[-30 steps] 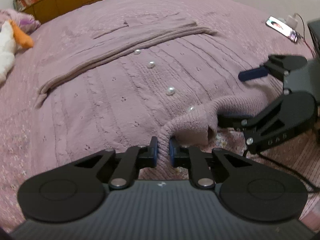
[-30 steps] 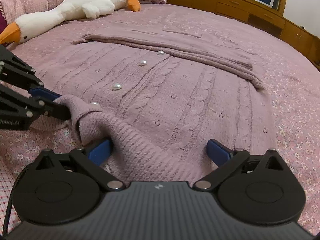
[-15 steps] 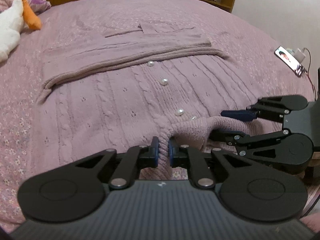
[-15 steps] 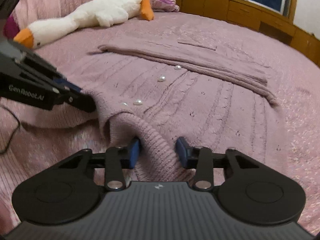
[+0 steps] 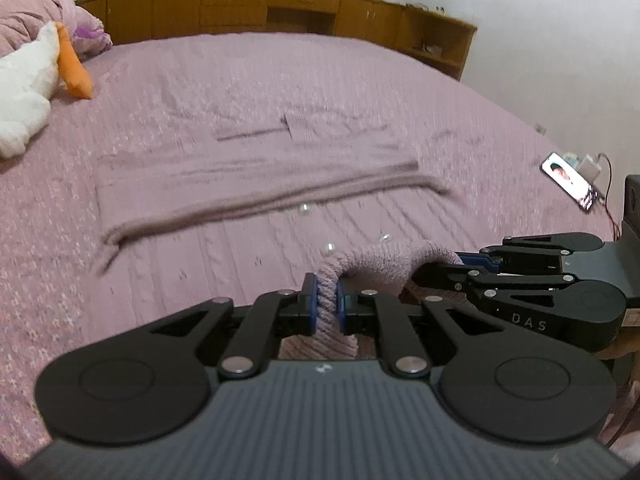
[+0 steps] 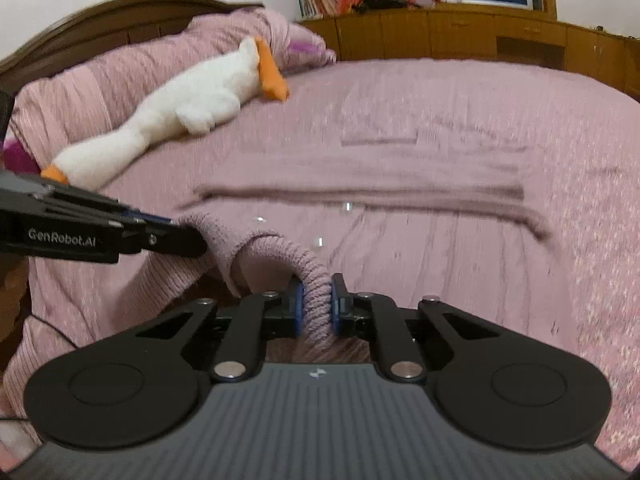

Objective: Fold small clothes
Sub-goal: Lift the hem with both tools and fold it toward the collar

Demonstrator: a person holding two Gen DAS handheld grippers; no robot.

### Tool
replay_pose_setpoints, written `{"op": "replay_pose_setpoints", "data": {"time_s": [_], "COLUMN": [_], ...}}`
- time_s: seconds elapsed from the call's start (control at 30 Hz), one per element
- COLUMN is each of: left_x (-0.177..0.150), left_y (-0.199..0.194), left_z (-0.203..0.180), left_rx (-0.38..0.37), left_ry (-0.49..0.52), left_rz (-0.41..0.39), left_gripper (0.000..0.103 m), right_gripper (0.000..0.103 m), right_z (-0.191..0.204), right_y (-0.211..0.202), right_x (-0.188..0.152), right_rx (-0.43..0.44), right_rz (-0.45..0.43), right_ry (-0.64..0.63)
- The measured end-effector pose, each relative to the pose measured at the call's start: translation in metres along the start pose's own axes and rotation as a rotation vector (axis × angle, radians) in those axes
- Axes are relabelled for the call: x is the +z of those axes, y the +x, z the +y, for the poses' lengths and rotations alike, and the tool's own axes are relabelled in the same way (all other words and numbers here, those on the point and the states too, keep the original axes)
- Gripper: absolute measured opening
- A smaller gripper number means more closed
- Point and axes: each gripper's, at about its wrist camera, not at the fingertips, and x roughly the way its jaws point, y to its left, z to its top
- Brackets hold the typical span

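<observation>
Covering the scene, bed: a large bed (image 5: pixel 460 112) under a pink spread fills both views, with wooden cabinets (image 5: pixel 280 12) behind it.
Cardigan: a mauve knit cardigan (image 5: pixel 200 248) lies spread across the middle of the bed, sleeves folded across its upper part, its near ribbed hem lifted off the spread by both tools.
Goose toy: a white plush goose (image 6: pixel 192 104) with orange beak and feet lies against the pink pillow (image 6: pixel 100 80) near the headboard, well apart from the cardigan.
Left gripper: the left gripper (image 5: pixel 326 306) is clamped on the ribbed hem, knit bunched between its blue pads.
Right gripper: the right gripper (image 6: pixel 316 306) is pinched tight on the same hem, just beside the left one.
Phone: a lit phone (image 5: pixel 568 180) rests near the bed's right edge, cable attached.
Buttons: pearl buttons (image 5: pixel 329 247) run down the cardigan front.
</observation>
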Motion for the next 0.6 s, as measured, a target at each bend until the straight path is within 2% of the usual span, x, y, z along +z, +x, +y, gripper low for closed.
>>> {"op": "replay_pose_setpoints", "data": {"time_s": [0.6], "left_x": [0.057], "left_y": [0.009], "left_z": [0.015], "left_rx": [0.06], "left_ry": [-0.042], "left_rz": [-0.164], "left_gripper": [0.012], "right_gripper": [0.013], "right_z": [-0.009], "right_y": [0.02], "right_x": [0.066], "right_rx": [-0.014], "right_rz": [-0.166], "right_ry": [0.026]}}
